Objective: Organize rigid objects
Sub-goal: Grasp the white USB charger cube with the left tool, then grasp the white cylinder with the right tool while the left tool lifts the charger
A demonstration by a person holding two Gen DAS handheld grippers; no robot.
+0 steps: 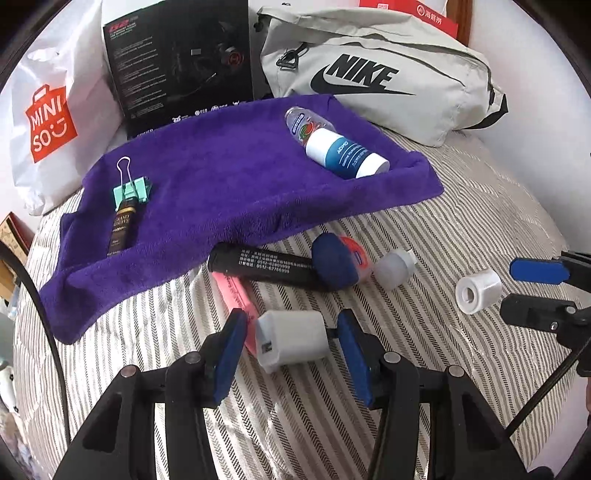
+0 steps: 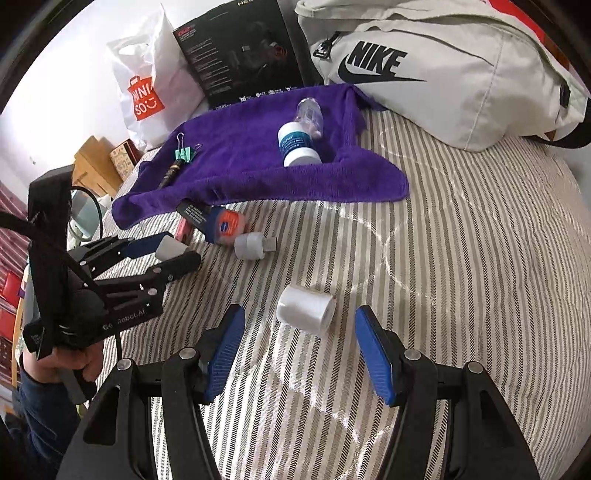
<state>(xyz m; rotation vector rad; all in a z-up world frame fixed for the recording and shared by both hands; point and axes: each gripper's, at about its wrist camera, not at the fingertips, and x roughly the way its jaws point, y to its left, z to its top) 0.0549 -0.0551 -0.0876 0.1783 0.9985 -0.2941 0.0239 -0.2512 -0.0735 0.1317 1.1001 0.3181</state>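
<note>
Left gripper [image 1: 291,345] apart around charger [image 1: 291,339] | right gripper [image 2: 301,350] apart, roll [image 2: 306,309] | hand [image 2: 70,363] right-view only

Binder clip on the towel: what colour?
Mint green body with silver wire handles; the binder clip shows best in the left wrist view, on the purple towel.

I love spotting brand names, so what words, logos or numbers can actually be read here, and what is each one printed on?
"MINISO" on the white shopping bag.
"NIKE" on the grey bag.
"0512-62805999" and "0512-62766999" on the black tube; its other characters are too small.
"RoboAI", partly hidden, on the left gripper.
Red box: white characters, too blurred.
Black box: print too small.
Blue-and-white bottle and brown tube: lettering unreadable.
</note>
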